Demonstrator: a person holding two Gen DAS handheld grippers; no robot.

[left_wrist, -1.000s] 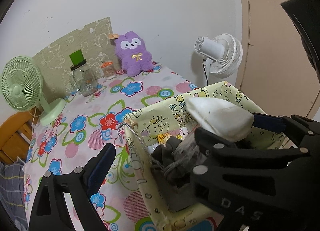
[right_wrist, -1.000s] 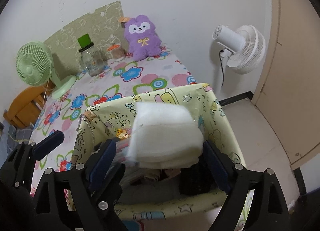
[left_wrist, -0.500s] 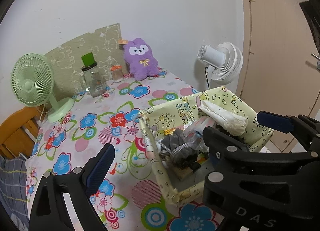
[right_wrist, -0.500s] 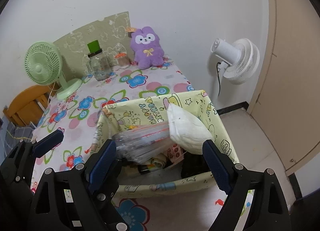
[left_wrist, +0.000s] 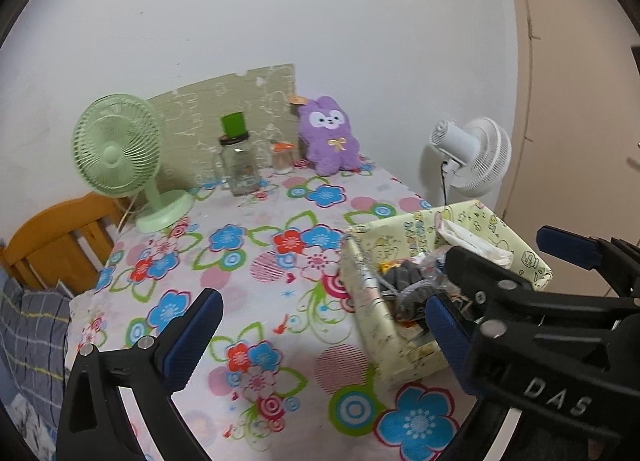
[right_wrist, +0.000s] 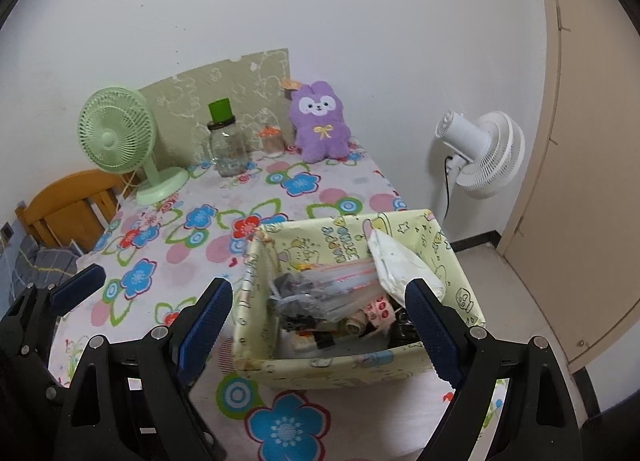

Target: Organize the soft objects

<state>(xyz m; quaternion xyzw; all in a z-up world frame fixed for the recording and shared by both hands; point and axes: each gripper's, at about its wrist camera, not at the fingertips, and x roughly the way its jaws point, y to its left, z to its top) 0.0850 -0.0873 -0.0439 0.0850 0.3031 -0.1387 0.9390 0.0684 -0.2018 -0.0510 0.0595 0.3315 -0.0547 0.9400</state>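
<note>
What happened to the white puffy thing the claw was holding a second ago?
The right claw let go of the white pad, which now leans inside the yellow box. Both claws pulled back and up; the left claw has just been opening, with nothing between its jaws. The purple plush and fans stayed put.

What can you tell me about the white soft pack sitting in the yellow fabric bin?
The white soft pack looks like a padded, plastic-wrapped bundle, slightly crumpled. It stands tilted in the yellow fabric bin, its top leaning against the far right wall, its lower end among clear bags and clutter. Neither gripper touches it.
</note>
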